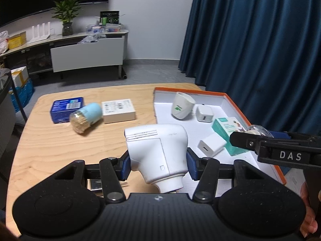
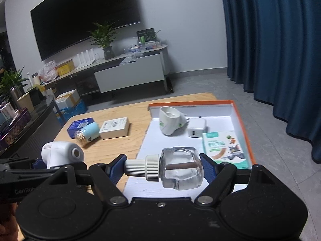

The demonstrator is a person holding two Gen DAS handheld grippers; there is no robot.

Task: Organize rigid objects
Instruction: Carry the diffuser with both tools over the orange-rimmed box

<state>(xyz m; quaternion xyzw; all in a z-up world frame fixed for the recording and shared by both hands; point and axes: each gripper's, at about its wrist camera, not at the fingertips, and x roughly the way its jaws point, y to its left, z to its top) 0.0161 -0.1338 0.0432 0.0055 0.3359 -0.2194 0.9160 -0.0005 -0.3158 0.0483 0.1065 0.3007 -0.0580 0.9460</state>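
Observation:
My left gripper point(image 1: 158, 165) is shut on a white plastic handheld device point(image 1: 158, 152), held above the wooden table point(image 1: 50, 146) beside the tray's left edge. It also shows in the right wrist view point(image 2: 60, 153). My right gripper point(image 2: 163, 169) is shut on a clear bottle with a white ribbed cap point(image 2: 176, 167), held over the near part of the orange-rimmed white tray point(image 2: 152, 132). The right gripper point(image 1: 246, 135) reaches in from the right in the left wrist view.
In the tray lie a white cup-like holder point(image 1: 181, 108), two white chargers point(image 1: 204, 114) point(image 1: 210, 145) and a teal box point(image 1: 228, 132). On the table lie a blue box point(image 1: 65, 108), a blue-capped toothpick jar point(image 1: 86, 117) and a white box point(image 1: 118, 110).

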